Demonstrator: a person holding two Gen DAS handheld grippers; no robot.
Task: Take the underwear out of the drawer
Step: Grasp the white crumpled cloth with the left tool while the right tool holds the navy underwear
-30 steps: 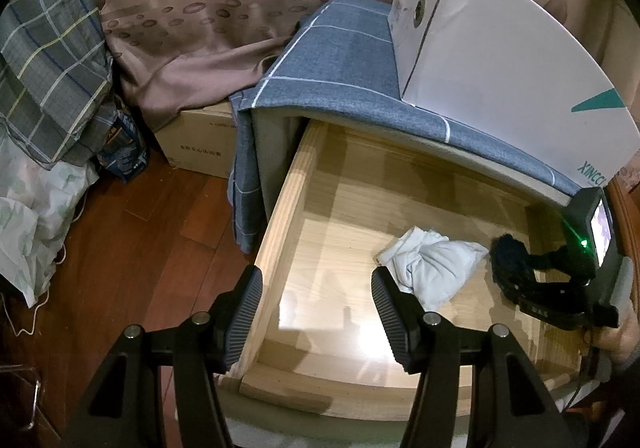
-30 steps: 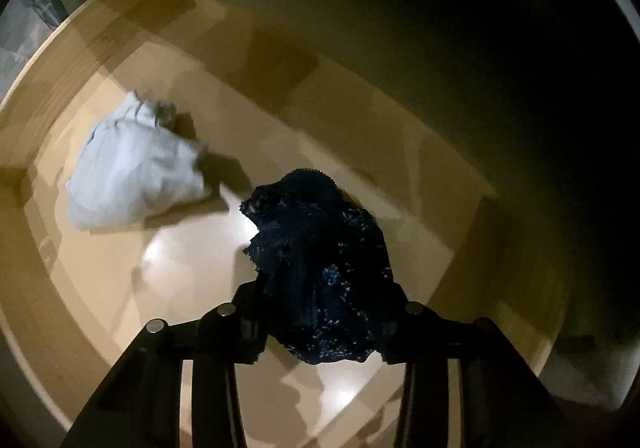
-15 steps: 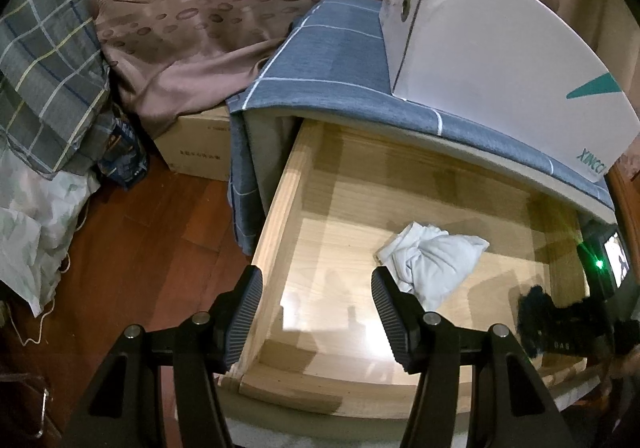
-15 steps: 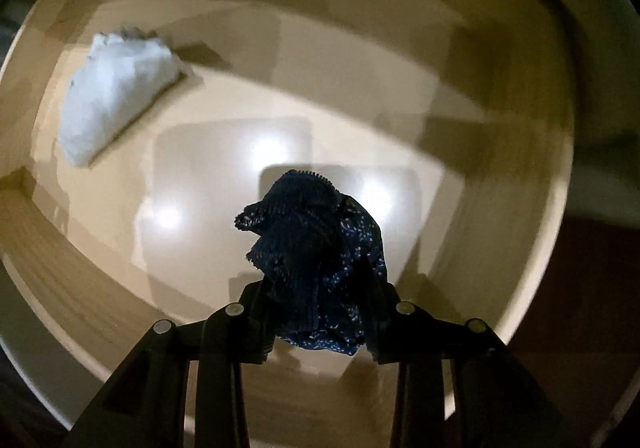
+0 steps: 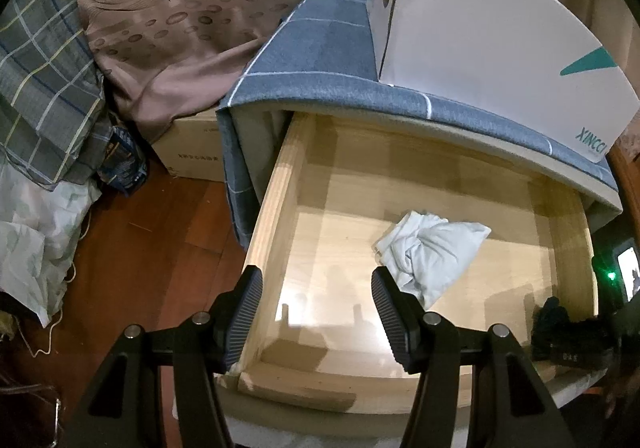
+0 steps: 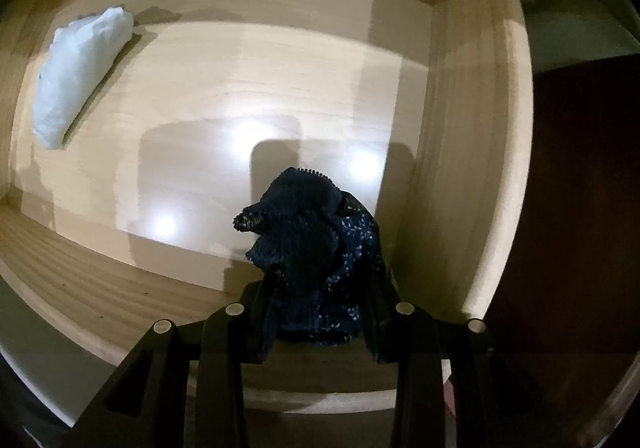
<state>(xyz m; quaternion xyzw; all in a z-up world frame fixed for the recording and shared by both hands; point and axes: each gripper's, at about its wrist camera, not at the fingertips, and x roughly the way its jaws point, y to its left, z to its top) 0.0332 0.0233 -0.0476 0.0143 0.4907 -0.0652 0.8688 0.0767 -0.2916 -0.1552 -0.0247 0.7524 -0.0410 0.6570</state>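
Right gripper (image 6: 320, 312) points straight down over the right front corner of the open wooden drawer (image 5: 272, 208), jaws clamped on a bunched dark blue underwear (image 6: 316, 260) that hangs clear of the drawer floor. Left gripper (image 5: 316, 312) hovers at the drawer's left front corner, jaws apart and holding nothing. A crumpled white garment (image 5: 428, 252) lies on the drawer floor, well apart from the blue piece; a white box (image 5: 480, 40) sits on the blue checked cloth (image 5: 320, 60) above.
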